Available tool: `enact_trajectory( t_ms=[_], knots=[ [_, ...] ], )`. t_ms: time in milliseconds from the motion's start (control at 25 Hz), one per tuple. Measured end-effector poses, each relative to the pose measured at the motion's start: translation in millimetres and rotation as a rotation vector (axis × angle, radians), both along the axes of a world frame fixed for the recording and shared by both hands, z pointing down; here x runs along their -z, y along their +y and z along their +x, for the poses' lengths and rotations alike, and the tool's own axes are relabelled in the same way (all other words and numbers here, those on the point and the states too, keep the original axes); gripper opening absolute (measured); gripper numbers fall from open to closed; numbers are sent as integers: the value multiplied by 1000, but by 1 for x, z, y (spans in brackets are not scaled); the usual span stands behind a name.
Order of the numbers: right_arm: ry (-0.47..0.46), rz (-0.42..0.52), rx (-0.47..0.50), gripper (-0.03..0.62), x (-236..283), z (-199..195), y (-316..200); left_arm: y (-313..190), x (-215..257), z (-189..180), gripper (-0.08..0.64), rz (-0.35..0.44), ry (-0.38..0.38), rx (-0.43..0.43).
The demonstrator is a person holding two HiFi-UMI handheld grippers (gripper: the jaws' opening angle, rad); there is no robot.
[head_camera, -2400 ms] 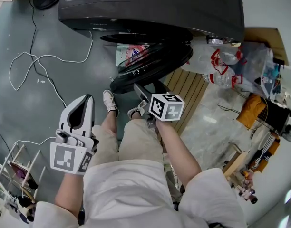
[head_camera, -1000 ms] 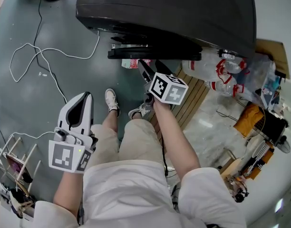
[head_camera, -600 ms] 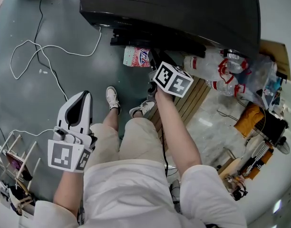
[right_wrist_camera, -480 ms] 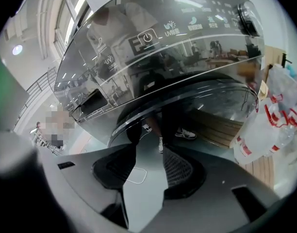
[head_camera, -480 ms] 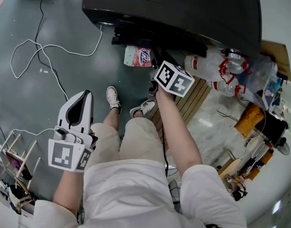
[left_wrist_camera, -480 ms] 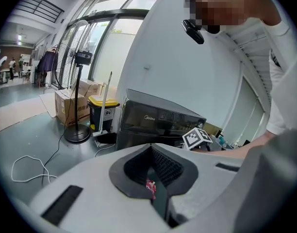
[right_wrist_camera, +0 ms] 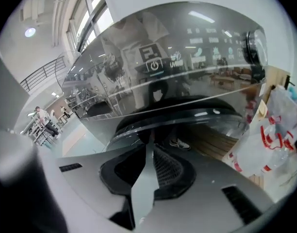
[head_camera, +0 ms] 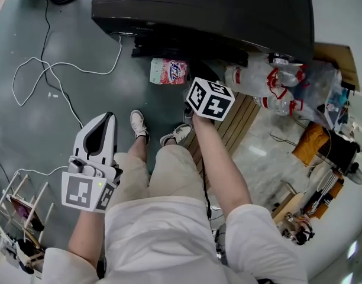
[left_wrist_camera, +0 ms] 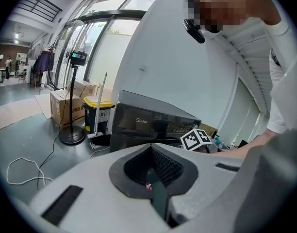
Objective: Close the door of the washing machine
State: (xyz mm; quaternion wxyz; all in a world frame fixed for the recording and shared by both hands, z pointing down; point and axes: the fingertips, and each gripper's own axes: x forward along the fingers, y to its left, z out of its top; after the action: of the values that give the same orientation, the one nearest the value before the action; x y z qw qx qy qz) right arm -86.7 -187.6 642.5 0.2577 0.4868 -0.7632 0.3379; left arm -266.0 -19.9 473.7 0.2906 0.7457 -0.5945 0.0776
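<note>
While I hold both tools off the black washing machine (head_camera: 199,10), its round glass door (right_wrist_camera: 187,113) lies against the front panel, and it looks shut from the head view too. My right gripper (right_wrist_camera: 149,135) points at that door from just in front without touching it. Its jaws have just been closing; the tips now meet with nothing between them. Its marker cube (head_camera: 209,99) sits above a slatted wooden board (head_camera: 234,120). My left gripper (head_camera: 107,118) hangs lower, over the grey floor (head_camera: 27,129) beside my left knee, well apart from the machine, jaws together and empty. A pink detergent bag (head_camera: 168,71) lies on the floor just below the door. A white cable (head_camera: 51,76) loops to the left, and bagged plastic bottles (head_camera: 275,84) sit right of the machine.
</note>
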Motion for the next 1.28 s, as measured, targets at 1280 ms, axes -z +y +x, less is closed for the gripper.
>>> enact_trajectory(
  t_ms=[1280],
  knots=[
    [-151, 372, -179, -2, 298, 284, 117, 0, 251, 125, 6, 436, -116, -117]
  ],
)
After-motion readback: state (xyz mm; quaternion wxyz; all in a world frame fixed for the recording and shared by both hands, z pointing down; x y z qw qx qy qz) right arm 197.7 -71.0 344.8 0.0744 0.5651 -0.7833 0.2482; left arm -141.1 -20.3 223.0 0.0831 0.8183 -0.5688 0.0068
